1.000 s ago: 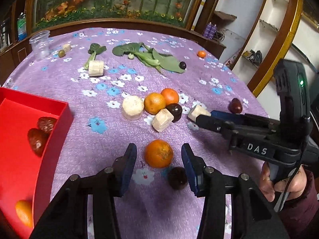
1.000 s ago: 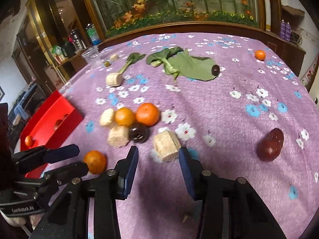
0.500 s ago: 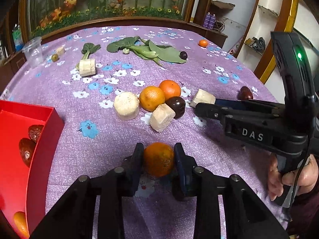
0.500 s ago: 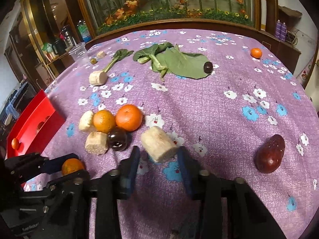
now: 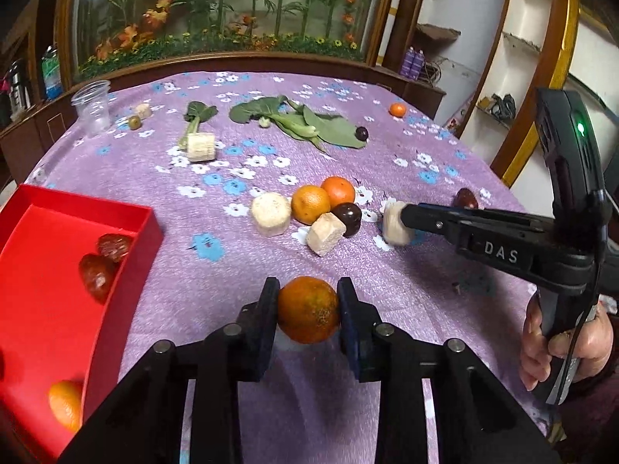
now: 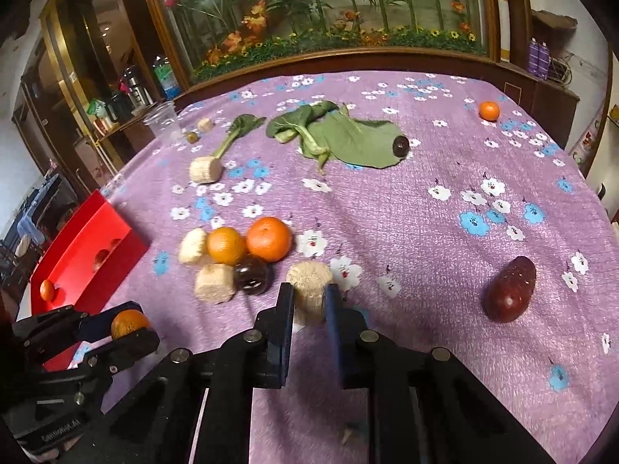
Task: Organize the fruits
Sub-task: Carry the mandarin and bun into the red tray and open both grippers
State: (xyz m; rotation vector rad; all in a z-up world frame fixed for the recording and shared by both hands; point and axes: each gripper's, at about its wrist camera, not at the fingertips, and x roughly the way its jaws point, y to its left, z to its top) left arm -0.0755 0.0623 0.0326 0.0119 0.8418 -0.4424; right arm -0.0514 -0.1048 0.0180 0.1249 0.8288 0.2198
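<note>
My left gripper (image 5: pixel 308 309) is shut on an orange (image 5: pixel 308 308) and holds it just above the purple cloth; it also shows in the right wrist view (image 6: pixel 127 323). My right gripper (image 6: pixel 308 301) is shut on a pale corn piece (image 6: pixel 310 290), also seen in the left wrist view (image 5: pixel 395 221). A red box (image 5: pixel 46 270) at the left holds two dark red fruits (image 5: pixel 98 272) and an orange (image 5: pixel 65 404). Two oranges (image 5: pixel 323 197), a dark plum (image 5: pixel 347 217) and two corn pieces (image 5: pixel 271 212) lie clustered mid-table.
A red date-like fruit (image 6: pixel 510 288) lies at the right. Green leaves (image 6: pixel 348 137) with a dark plum (image 6: pixel 401 146), a small orange (image 6: pixel 488 110), a corn piece (image 6: pixel 205 170) and a plastic cup (image 6: pixel 162 121) lie farther back.
My left gripper closed on the orange and lifted it slightly. My right gripper moved forward and closed on the corn piece.
</note>
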